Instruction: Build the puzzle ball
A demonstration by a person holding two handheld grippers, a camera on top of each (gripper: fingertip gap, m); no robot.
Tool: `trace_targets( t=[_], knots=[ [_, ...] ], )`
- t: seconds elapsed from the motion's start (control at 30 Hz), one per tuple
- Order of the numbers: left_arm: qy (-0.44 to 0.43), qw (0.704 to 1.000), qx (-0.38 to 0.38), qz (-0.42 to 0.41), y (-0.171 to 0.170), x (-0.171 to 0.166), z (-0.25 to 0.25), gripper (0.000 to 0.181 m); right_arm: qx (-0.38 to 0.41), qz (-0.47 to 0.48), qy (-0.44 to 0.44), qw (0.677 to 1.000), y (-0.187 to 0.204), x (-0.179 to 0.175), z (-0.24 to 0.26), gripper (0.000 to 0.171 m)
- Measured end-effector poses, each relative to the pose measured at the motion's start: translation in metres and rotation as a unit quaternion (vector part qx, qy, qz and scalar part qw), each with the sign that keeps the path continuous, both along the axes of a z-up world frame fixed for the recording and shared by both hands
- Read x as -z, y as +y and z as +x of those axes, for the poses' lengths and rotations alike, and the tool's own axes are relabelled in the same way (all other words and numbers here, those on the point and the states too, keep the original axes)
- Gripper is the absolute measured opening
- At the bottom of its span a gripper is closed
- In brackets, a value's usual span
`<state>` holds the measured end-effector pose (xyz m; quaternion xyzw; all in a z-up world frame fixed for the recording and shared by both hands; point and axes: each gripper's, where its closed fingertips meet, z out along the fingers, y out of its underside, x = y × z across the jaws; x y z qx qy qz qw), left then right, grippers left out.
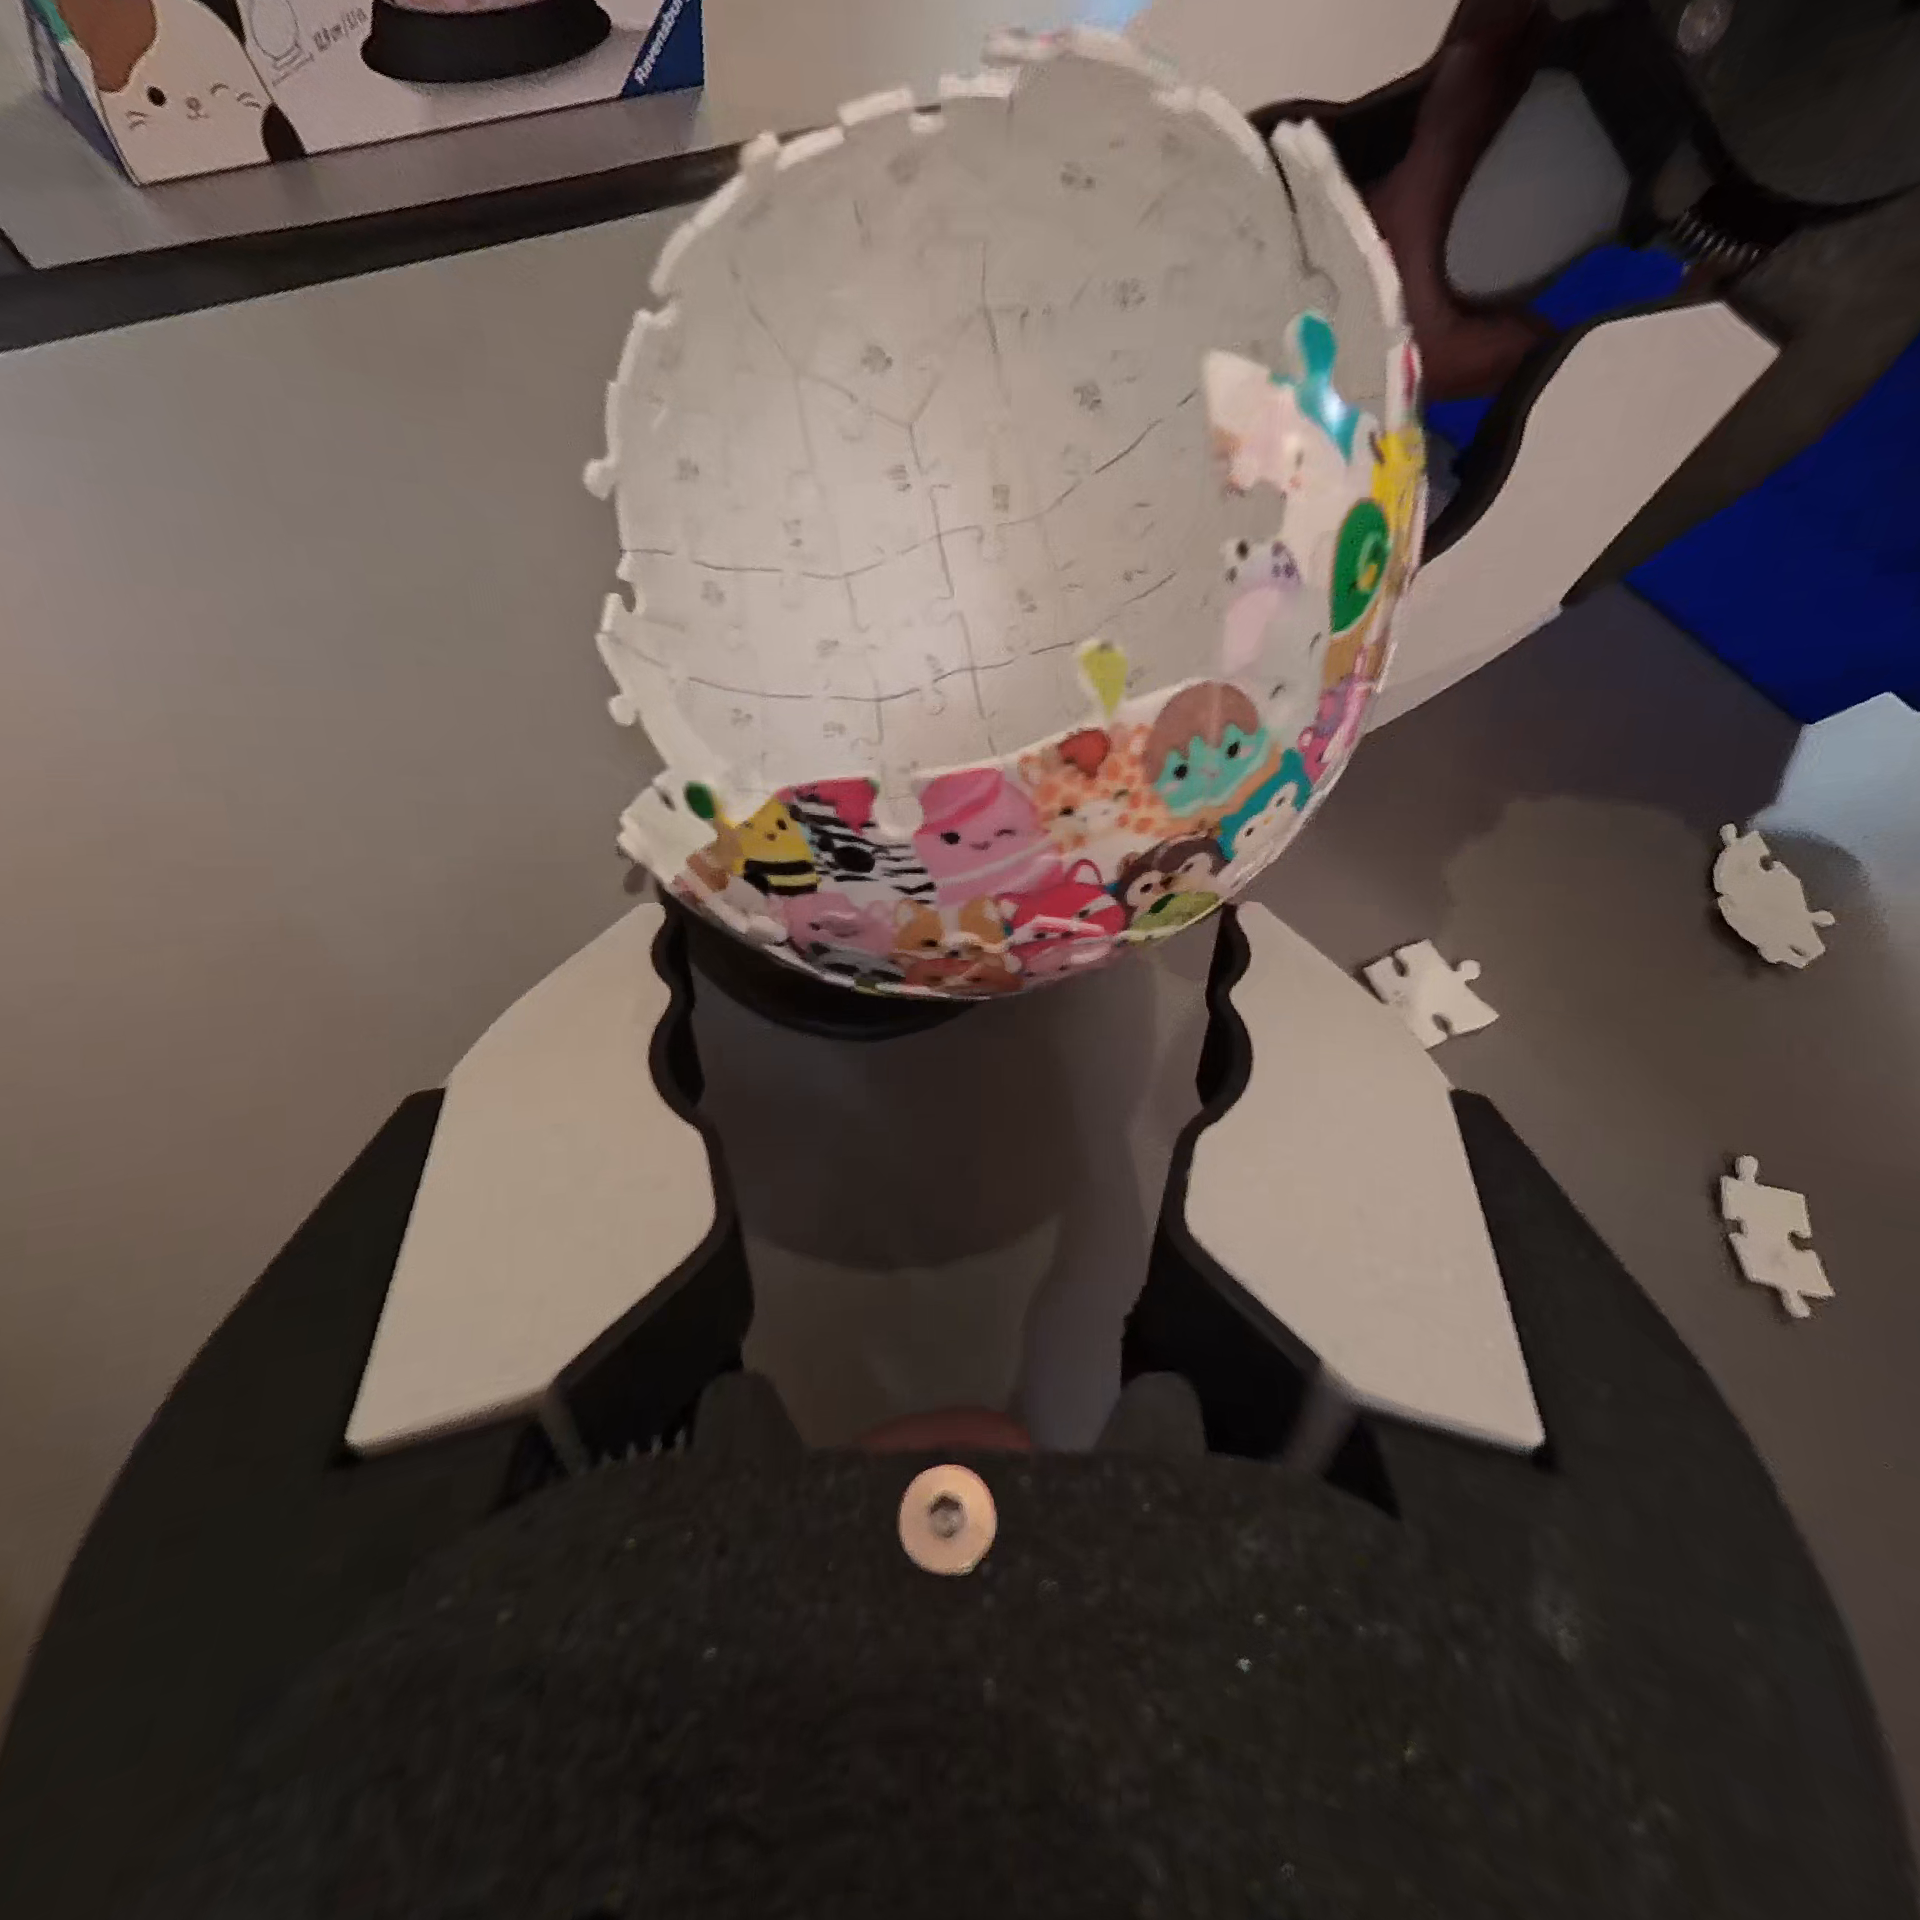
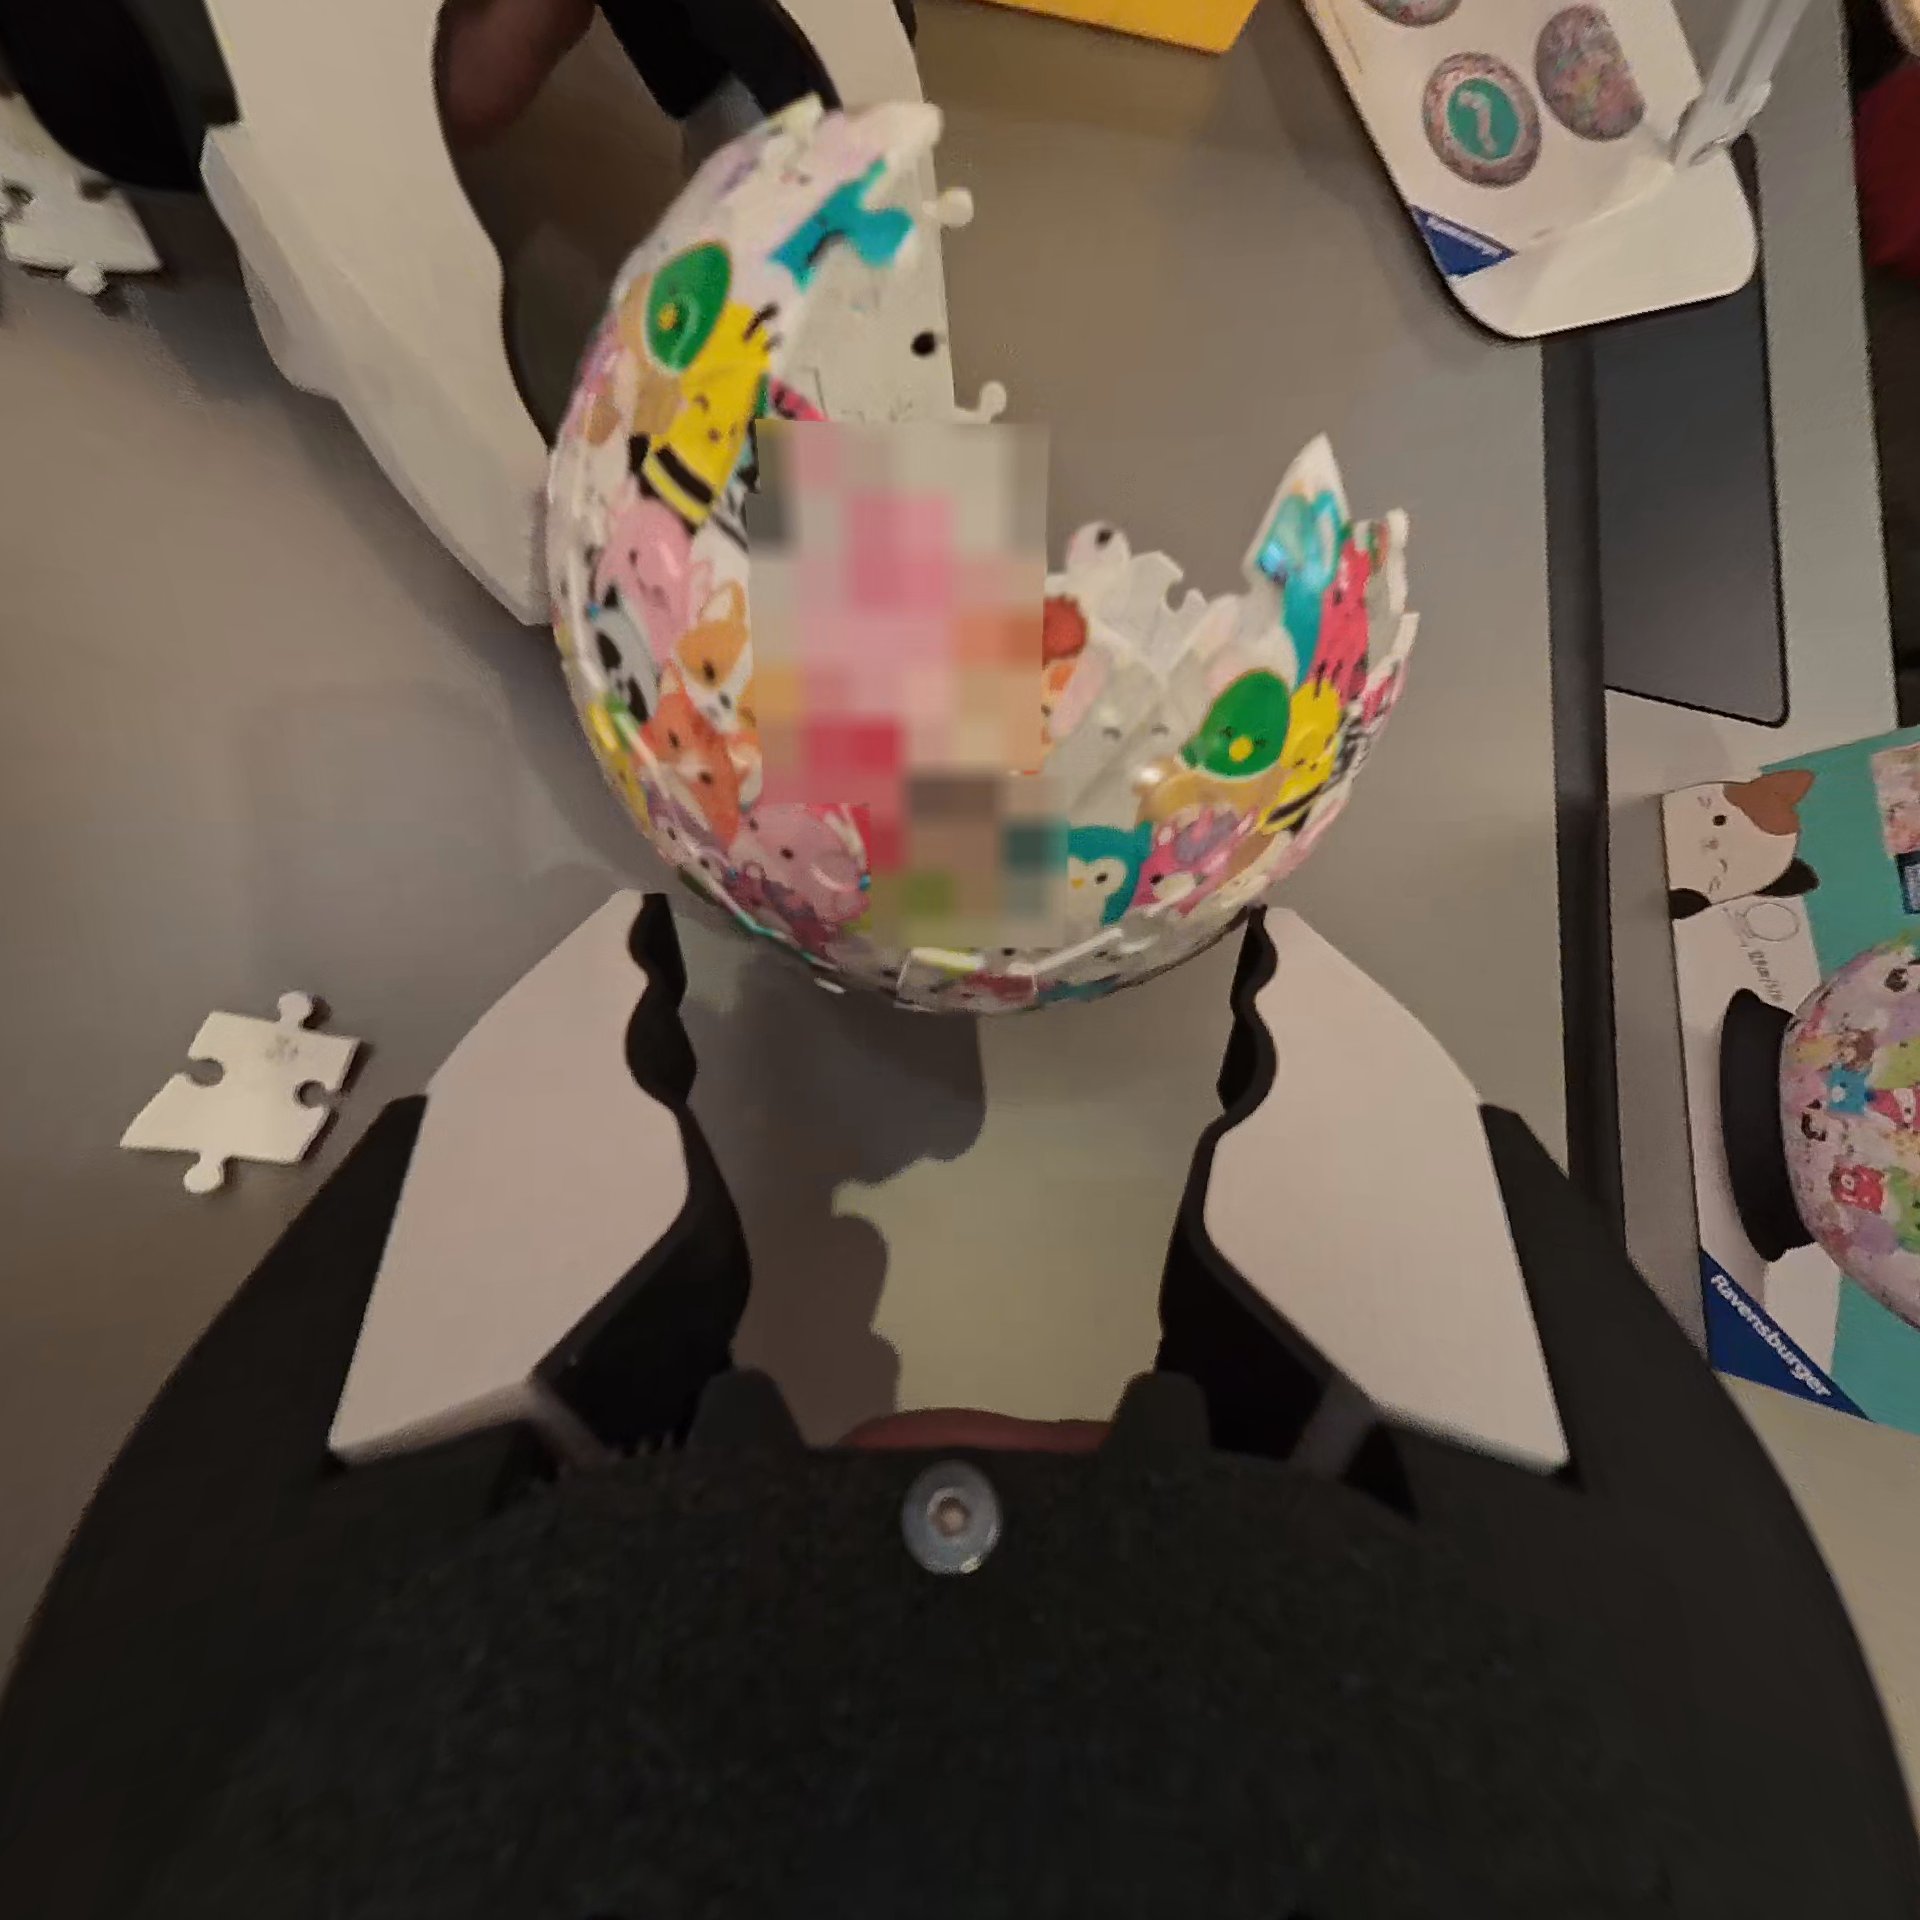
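While the grey counter [image 1: 260,623] carries the work, the puzzle ball [image 1: 966,582] at the centre of the frame is a part-built shell, roughly half closed, with a wide gap on top. The left gripper [image 1: 951,997] and right gripper [image 2: 945,997] both flank its base, jaws spread, gripping nothing. Loose white pieces [image 1: 1429,987] at right remain unfitted, as does one [image 2: 244,1086] at left.
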<state>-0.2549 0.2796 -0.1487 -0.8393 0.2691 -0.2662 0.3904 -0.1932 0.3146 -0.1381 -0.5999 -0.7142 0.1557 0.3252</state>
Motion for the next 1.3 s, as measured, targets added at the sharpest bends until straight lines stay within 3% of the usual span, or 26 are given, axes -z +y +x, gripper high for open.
trace_targets(
  t=[0.13, 0.33, 0.57, 0.73, 0.9, 1.3],
  knots=[
    [0.028, 0.999, -0.014, -0.021, 0.004, 0.006, -0.017, 0.098, 0.018, 0.017, 0.009, 1.000, 0.003, 0.003, -0.005, 0.094],
    [0.005, 0.997, -0.066, -0.048, -0.003, 0.007, -0.028, 0.084, 0.039, 0.034, -0.013, 0.999, -0.005, 0.007, 0.000, 0.094],
    [-0.118, 0.990, -0.063, -0.046, -0.025, -0.029, -0.010, 0.082, 0.034, 0.036, -0.013, 0.999, -0.012, 0.001, 0.012, 0.089],
    [-0.080, 0.993, -0.061, -0.058, -0.016, -0.025, -0.004, 0.095, 0.015, -0.118, 0.025, 0.993, 0.002, 0.003, 0.004, 0.096],
    [-0.031, 0.994, -0.070, -0.078, -0.005, -0.016, -0.005, 0.098, -0.017, -0.239, 0.000, 0.971, -0.001, 0.010, -0.011, 0.093],
    [-0.018, 0.997, -0.036, -0.072, 0.001, -0.003, -0.011, 0.095, 0.096, -0.151, 0.041, 0.983, -0.013, -0.003, -0.008, 0.100]
  ],
)
